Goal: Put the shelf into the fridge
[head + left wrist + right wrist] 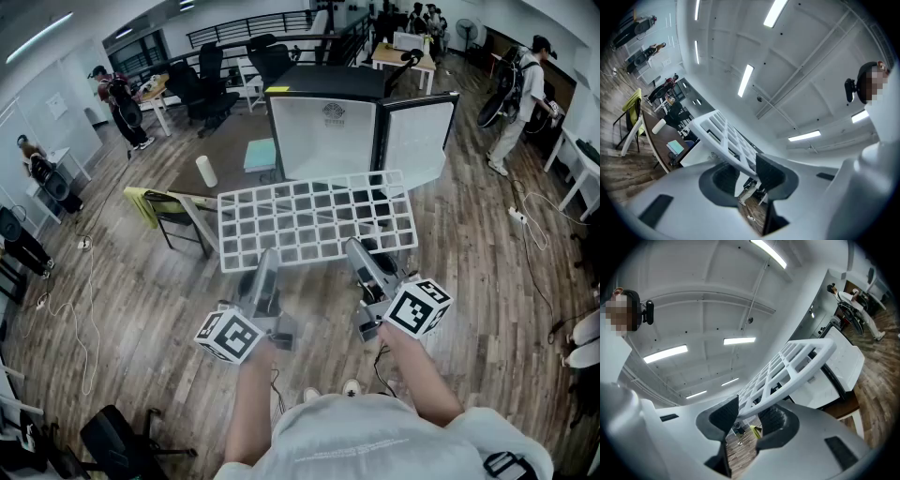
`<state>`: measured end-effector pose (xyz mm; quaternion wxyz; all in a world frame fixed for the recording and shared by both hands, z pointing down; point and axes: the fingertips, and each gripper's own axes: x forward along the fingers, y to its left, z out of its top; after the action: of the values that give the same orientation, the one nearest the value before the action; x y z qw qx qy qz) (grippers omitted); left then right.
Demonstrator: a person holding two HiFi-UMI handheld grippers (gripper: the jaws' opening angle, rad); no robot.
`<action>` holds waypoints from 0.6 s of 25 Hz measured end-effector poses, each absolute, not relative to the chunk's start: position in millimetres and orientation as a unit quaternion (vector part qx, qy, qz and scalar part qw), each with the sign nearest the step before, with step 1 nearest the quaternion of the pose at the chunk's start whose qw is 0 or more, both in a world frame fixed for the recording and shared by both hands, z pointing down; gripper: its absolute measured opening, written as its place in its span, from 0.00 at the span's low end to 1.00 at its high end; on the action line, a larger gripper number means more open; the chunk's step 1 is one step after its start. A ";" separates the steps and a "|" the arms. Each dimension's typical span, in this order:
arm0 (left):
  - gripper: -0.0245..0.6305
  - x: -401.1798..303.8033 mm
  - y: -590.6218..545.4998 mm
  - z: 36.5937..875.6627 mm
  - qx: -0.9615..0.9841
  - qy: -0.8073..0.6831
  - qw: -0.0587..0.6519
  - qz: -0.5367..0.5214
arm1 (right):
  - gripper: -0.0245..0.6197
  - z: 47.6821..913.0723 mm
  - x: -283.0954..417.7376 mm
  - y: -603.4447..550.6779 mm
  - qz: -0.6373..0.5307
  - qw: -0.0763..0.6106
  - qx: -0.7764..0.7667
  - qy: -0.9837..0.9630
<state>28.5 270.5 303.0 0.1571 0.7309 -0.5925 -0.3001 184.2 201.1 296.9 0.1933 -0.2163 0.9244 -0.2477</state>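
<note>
A white grid shelf [314, 220] hangs level in the air in front of me, held by its near edge. My left gripper [265, 255] is shut on that edge left of the middle, and my right gripper [354, 246] is shut on it to the right. Behind the shelf stands a small fridge [323, 131], white inside, with its door [417, 141] swung open to the right. In the left gripper view the shelf [724, 136] runs away from the pads of the left gripper [743, 176]. In the right gripper view the shelf's edge bar [792, 366] sits between the pads of the right gripper [752, 416].
The fridge stands on a brown table [220, 183] that also bears a white roll [206, 172] and a teal pad [261, 155]. A chair with a yellow cloth [155, 208] stands left of the shelf. Cables lie on the wooden floor [89, 309]. People stand far off.
</note>
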 end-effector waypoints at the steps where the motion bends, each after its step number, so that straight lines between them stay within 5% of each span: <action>1: 0.18 29.3 267.6 304.2 0.730 -0.593 0.157 -0.301 | 0.24 297.6 184.9 197.9 -0.247 0.193 -0.216 0.925; 15: 0.18 38.0 221.3 323.5 0.720 -0.610 0.152 -0.294 | 0.24 321.0 190.3 145.2 -0.261 0.192 -0.203 0.924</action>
<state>38.0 221.3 323.5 0.1519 0.7202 -0.6100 -0.2935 190.3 145.2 321.0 0.1921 -0.2032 0.9240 -0.2609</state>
